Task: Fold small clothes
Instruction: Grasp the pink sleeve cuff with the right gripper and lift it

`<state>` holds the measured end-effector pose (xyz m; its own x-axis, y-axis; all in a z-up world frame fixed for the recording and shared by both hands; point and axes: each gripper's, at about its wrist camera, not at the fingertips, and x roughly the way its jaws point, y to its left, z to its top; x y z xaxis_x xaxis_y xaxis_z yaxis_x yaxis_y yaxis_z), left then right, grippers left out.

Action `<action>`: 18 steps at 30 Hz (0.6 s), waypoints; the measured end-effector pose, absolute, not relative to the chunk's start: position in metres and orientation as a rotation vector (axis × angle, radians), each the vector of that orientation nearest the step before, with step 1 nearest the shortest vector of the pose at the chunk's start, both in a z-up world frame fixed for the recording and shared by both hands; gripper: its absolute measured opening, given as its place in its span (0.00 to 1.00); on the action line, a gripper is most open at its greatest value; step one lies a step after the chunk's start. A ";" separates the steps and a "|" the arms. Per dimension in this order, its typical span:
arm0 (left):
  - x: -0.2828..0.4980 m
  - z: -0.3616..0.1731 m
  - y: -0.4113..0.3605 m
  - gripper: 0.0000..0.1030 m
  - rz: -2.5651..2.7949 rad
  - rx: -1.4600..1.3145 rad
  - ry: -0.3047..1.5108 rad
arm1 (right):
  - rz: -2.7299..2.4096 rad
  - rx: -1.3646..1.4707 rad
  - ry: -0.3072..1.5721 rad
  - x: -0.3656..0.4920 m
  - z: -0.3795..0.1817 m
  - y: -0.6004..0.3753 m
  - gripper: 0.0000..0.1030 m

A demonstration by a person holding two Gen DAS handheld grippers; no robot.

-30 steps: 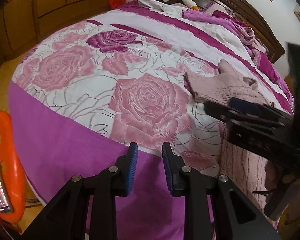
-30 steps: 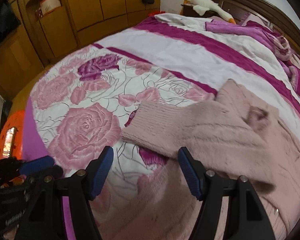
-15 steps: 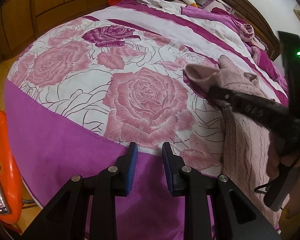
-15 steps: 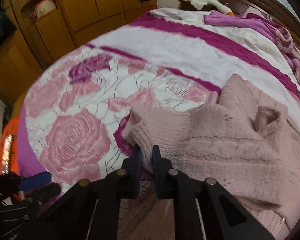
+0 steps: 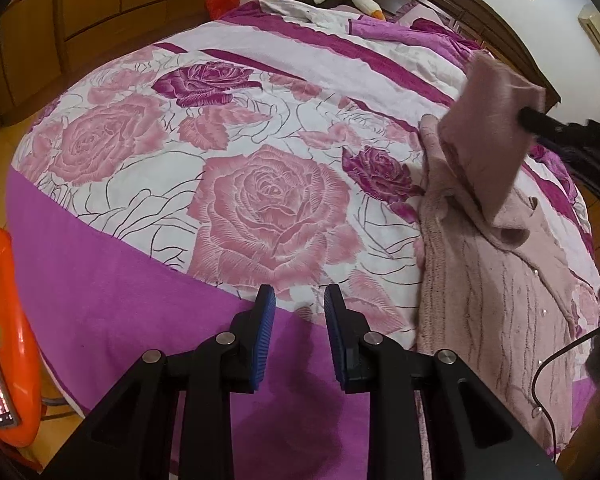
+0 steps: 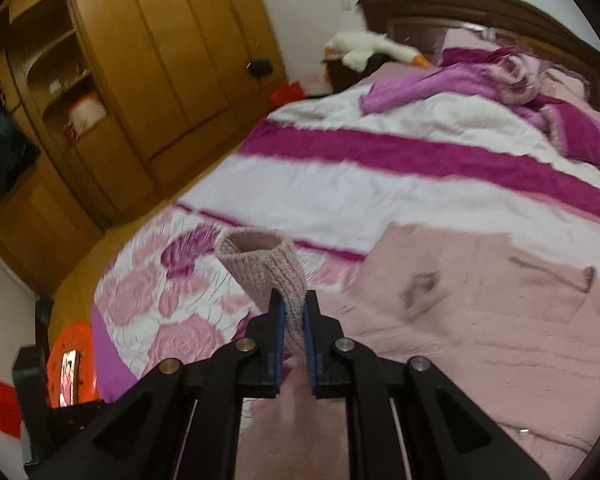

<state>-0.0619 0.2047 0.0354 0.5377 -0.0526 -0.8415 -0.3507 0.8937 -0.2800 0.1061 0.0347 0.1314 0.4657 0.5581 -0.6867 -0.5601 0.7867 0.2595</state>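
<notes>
Pinching the knitted cuff of a pink sweater sleeve [image 6: 266, 268], the right gripper [image 6: 292, 312] has its two blue pads pressed tight on the wool. The open end of the cuff sticks up just past the fingertips, so the sleeve hangs in the air above the bed [image 6: 380, 184]. The rest of the pink sweater [image 6: 480, 312] lies flat on the cover, off to the right of these jaws and under them.

The left gripper [image 5: 299, 308] holds nothing. A narrow gap shows between its blue pads, and the jaws are drawn in as far as they go. Only the purple edge of the bed cover [image 5: 140, 288] lies under them, with a big pink rose just ahead. Seen from this gripper, the sweater [image 5: 500, 280] lies well off to the right, and the lifted sleeve [image 5: 488, 140] stands up above it, held by the black tip of the other gripper [image 5: 540, 120]. An orange thing [image 5: 4, 340] sits off to the left, beside the bed.
</notes>
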 end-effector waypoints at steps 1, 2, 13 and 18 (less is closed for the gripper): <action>-0.062 0.036 0.204 0.03 0.183 -0.450 0.993 | 0.669 0.011 0.826 0.107 0.138 0.024 0.08; -0.061 0.038 0.203 0.03 0.181 -0.449 0.991 | 0.658 0.021 0.816 0.108 0.143 0.017 0.08; -0.056 0.042 0.192 0.03 0.170 -0.422 0.991 | 0.478 0.141 0.718 0.113 0.175 -0.104 0.08; -0.053 0.043 0.185 0.03 0.156 -0.408 0.994 | 0.378 0.190 0.727 0.112 0.165 -0.156 0.08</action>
